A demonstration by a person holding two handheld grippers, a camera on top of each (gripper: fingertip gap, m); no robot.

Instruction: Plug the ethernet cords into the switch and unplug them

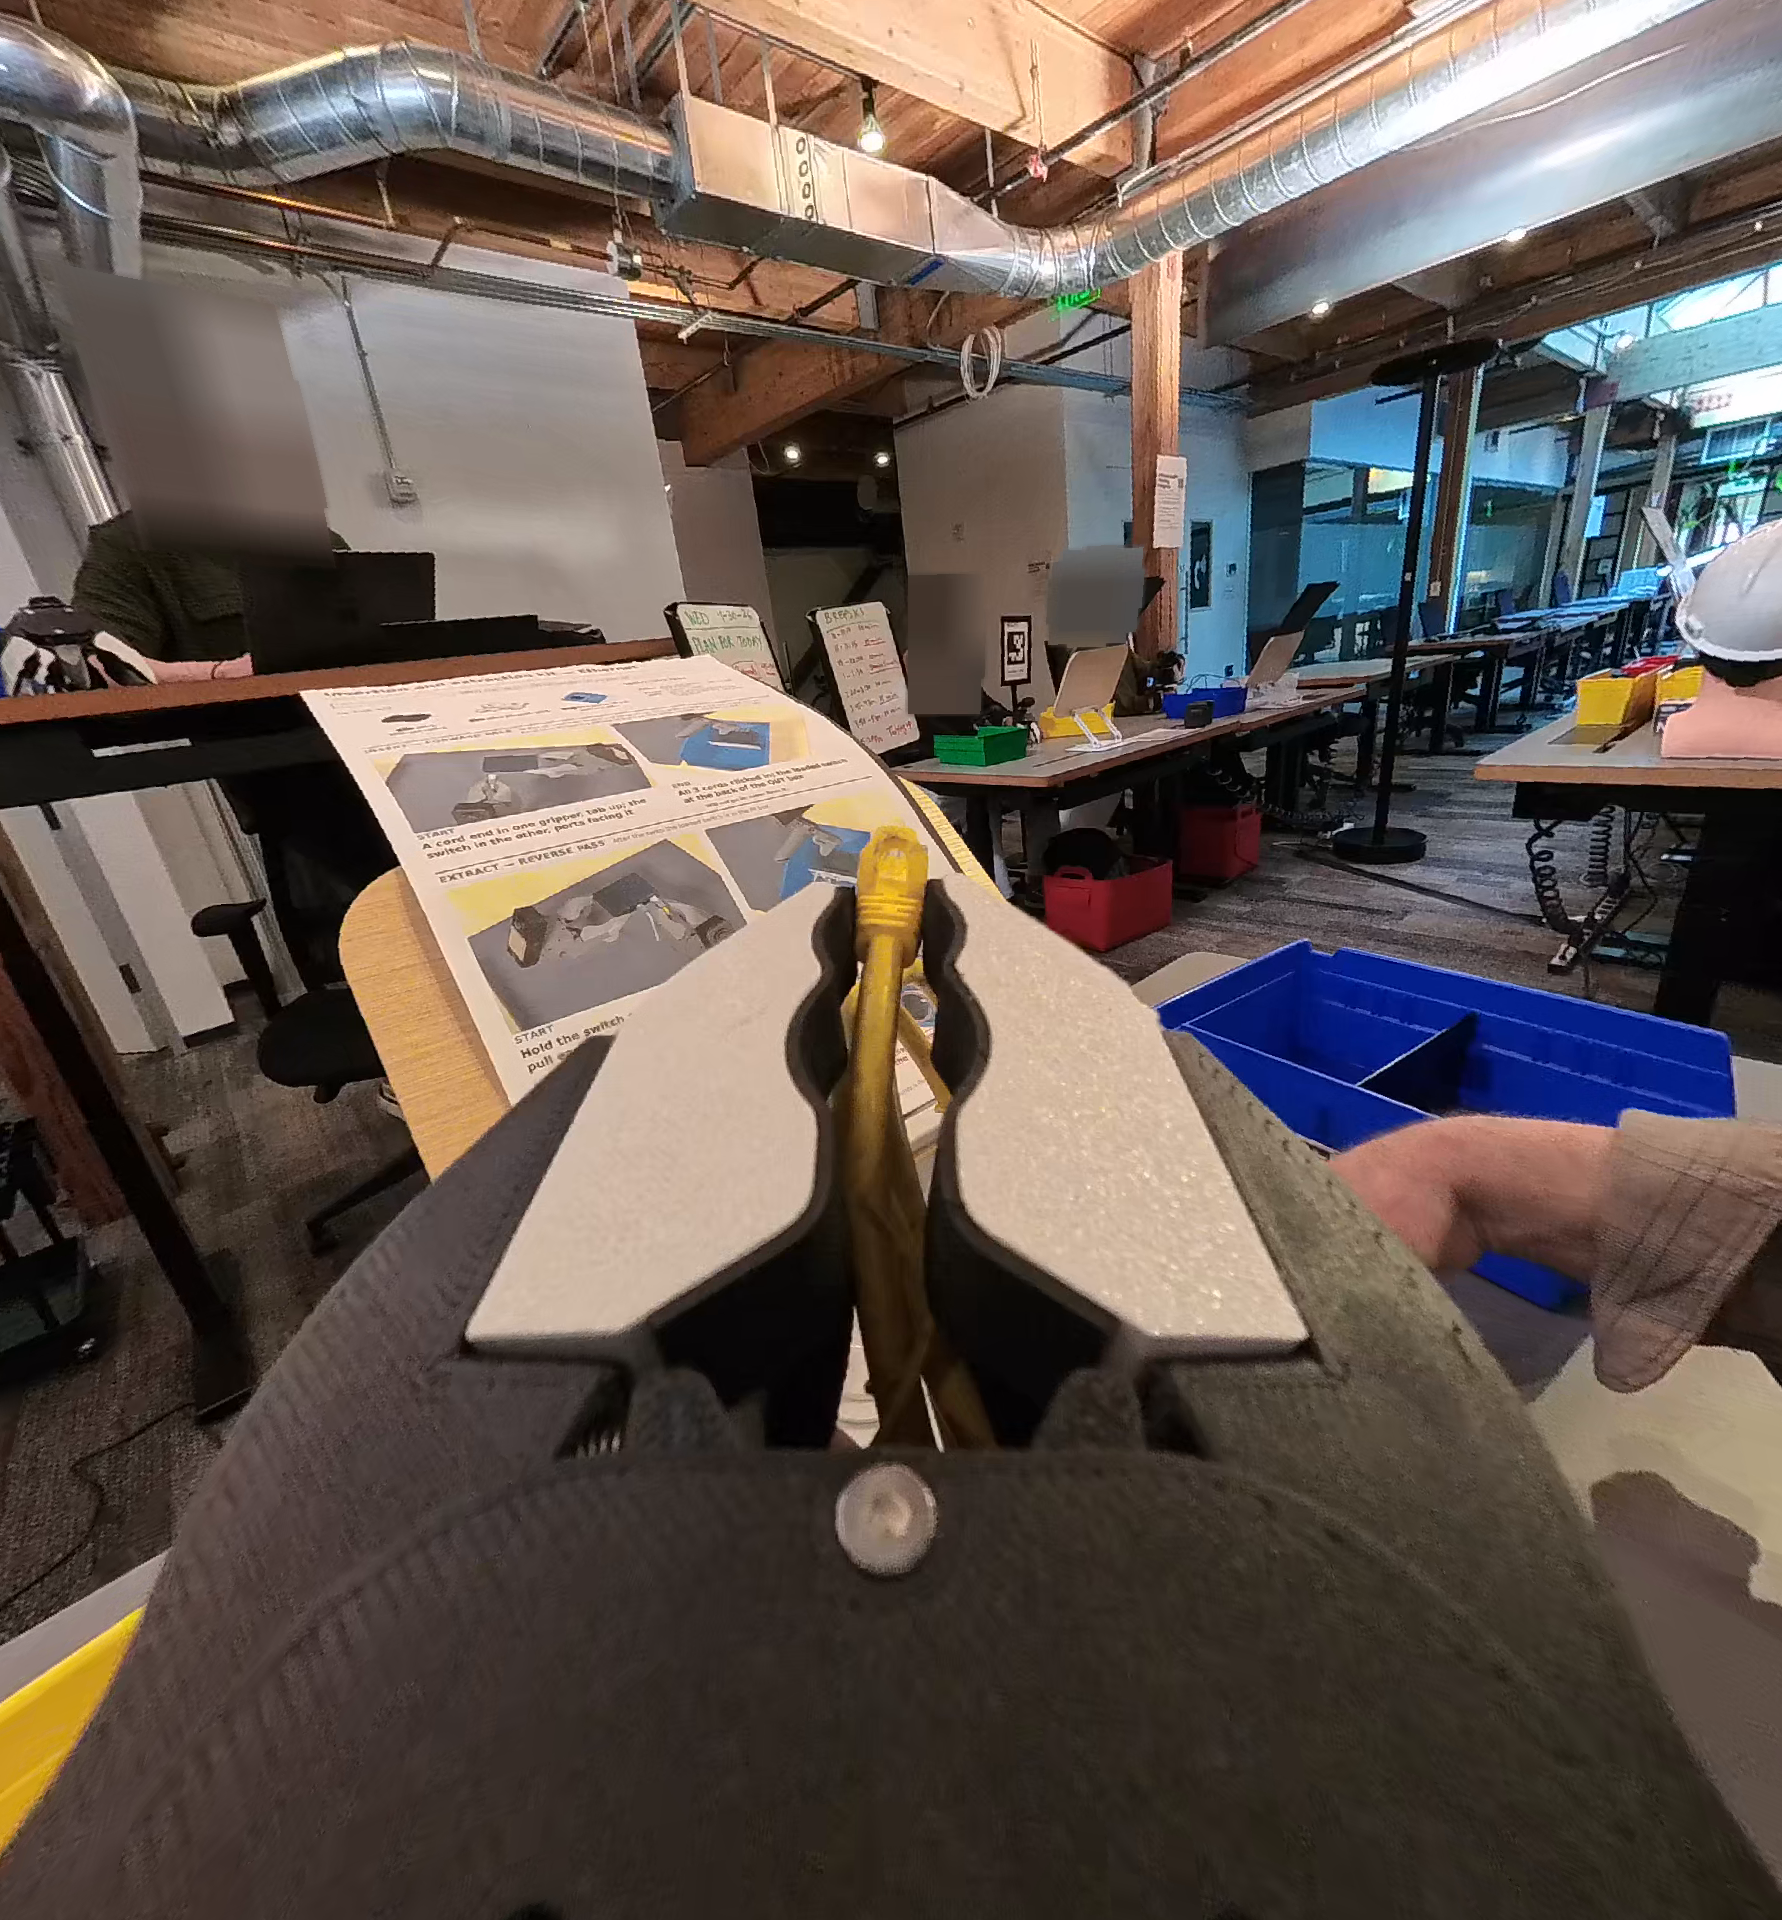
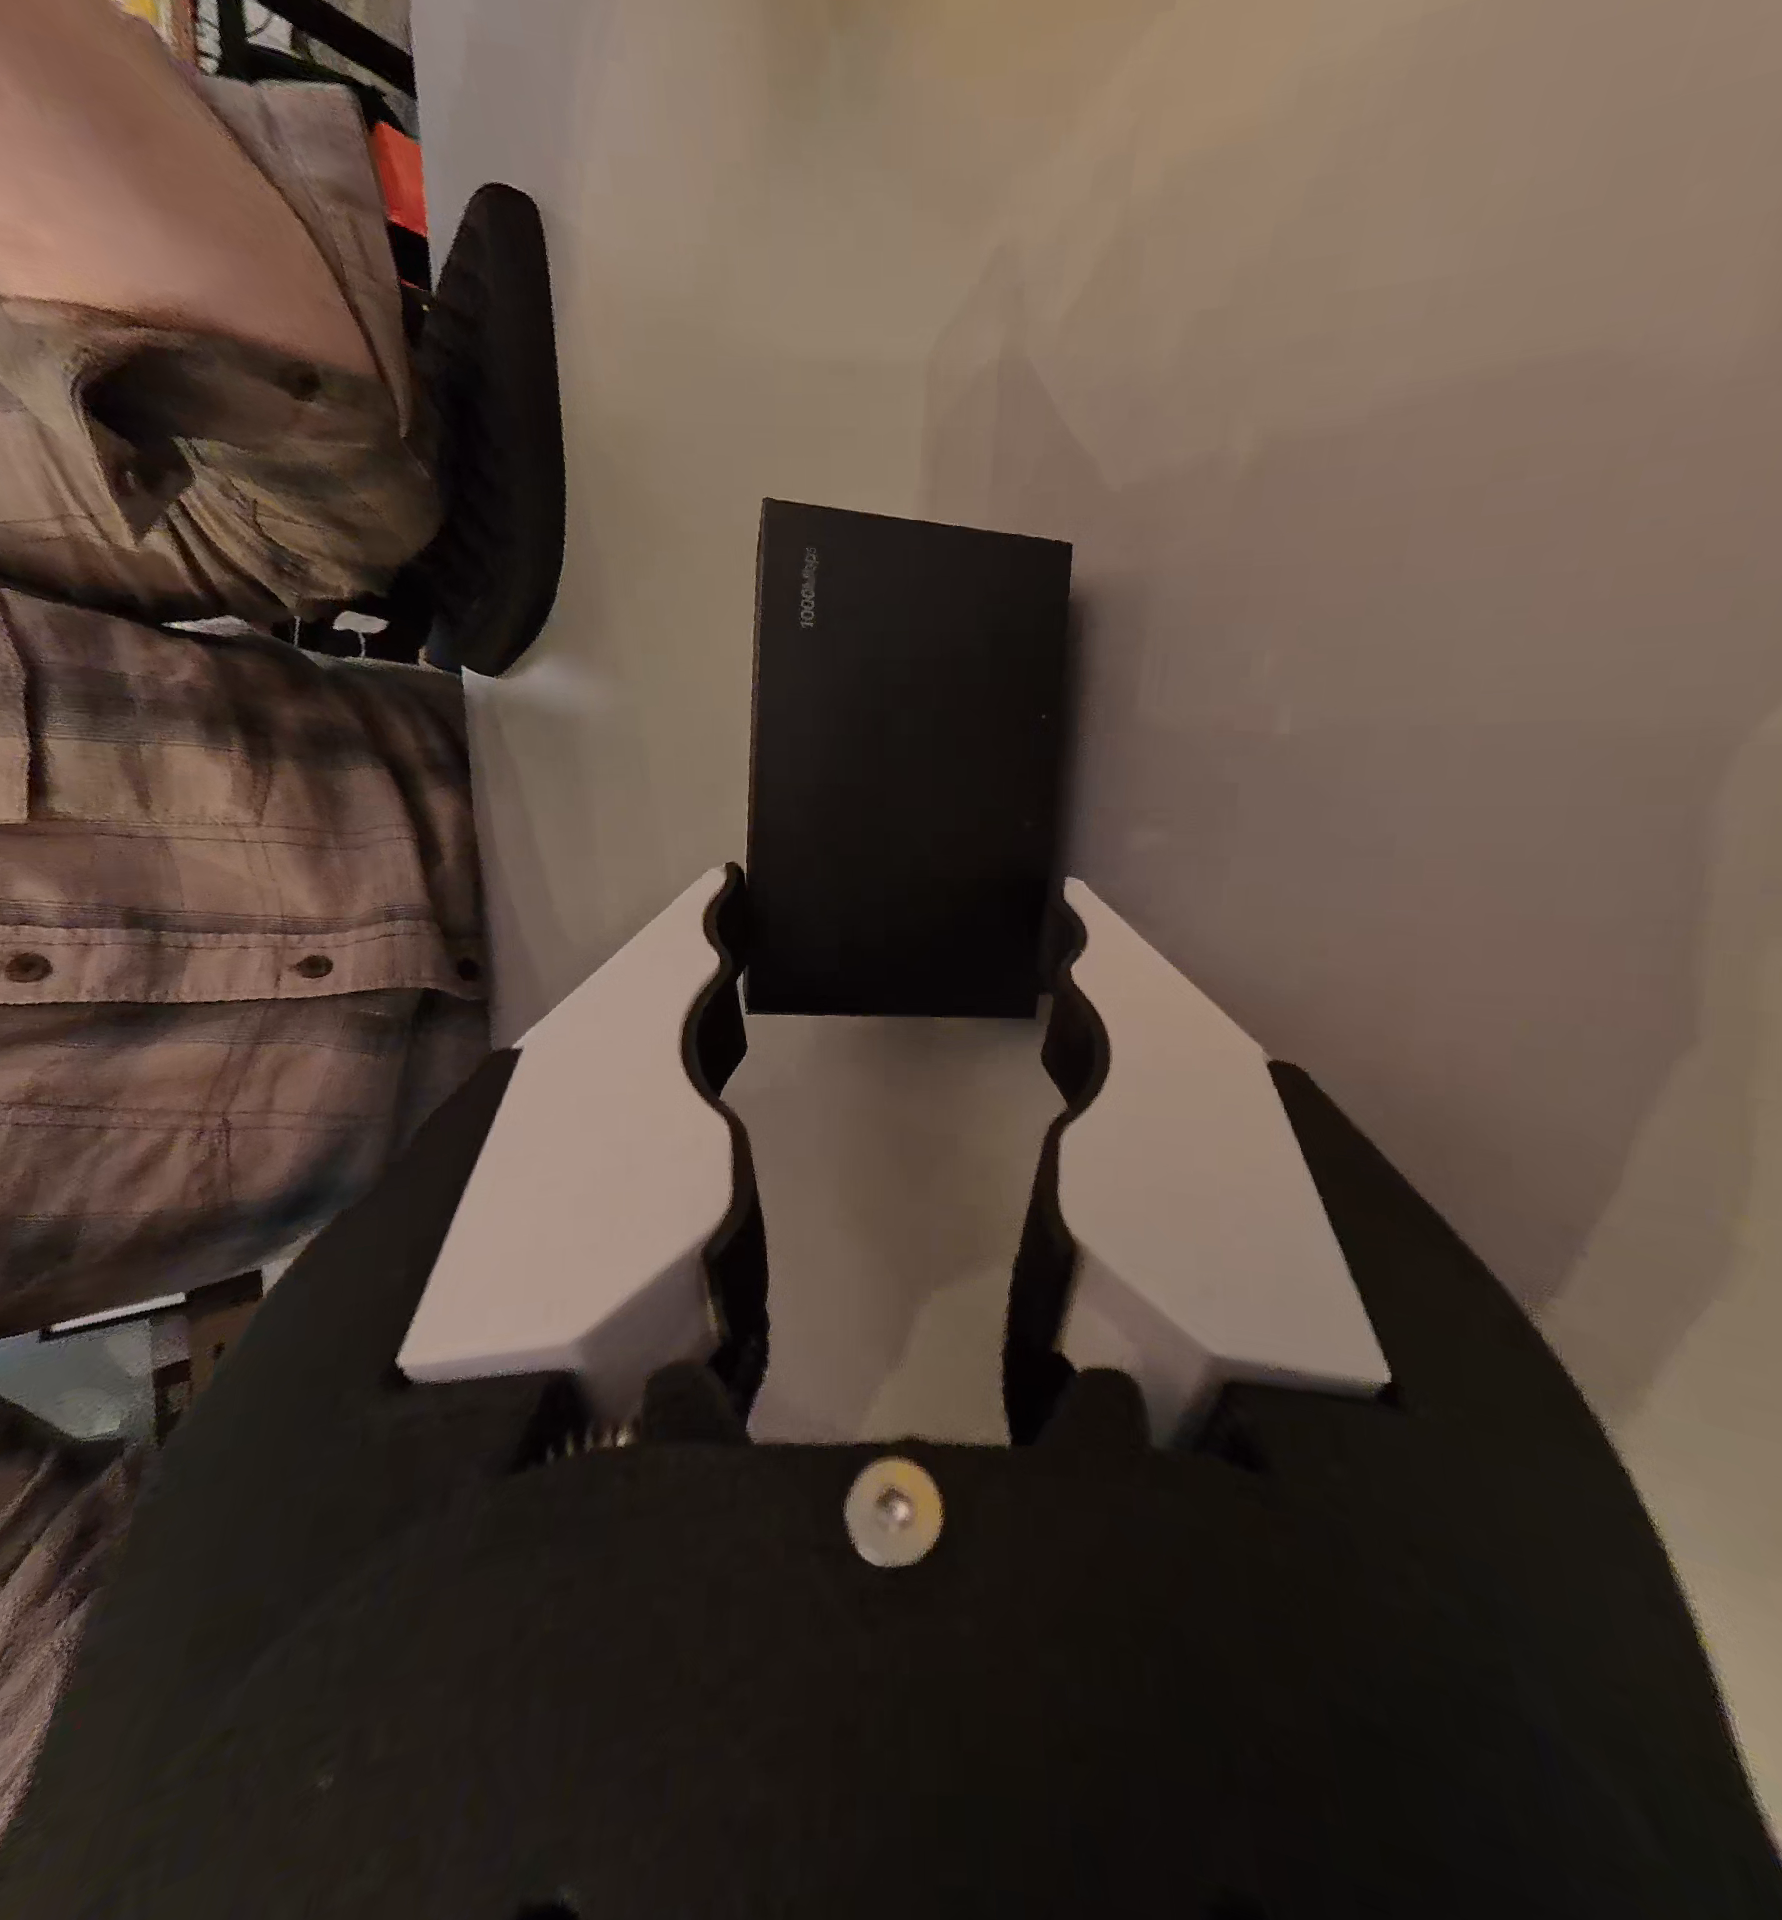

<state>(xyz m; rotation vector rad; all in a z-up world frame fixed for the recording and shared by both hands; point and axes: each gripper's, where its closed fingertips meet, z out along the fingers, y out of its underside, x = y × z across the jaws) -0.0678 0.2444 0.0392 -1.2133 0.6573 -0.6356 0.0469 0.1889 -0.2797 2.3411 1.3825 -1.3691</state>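
Clamping a yellow ethernet cord (image 1: 885, 1049) just behind its plug, the left gripper (image 1: 889, 914) holds the connector forward, free for insertion. The right gripper (image 2: 897, 925) pinches the black switch's (image 2: 908, 748) near end, apparently steadying it above the pale table (image 2: 1386, 623).

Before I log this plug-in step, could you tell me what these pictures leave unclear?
- Black switch, right wrist view: its ports face away from the camera.
- Yellow ethernet cord, left wrist view: its far end drops behind the left gripper.
- Right gripper: contact with the switch is unclear.
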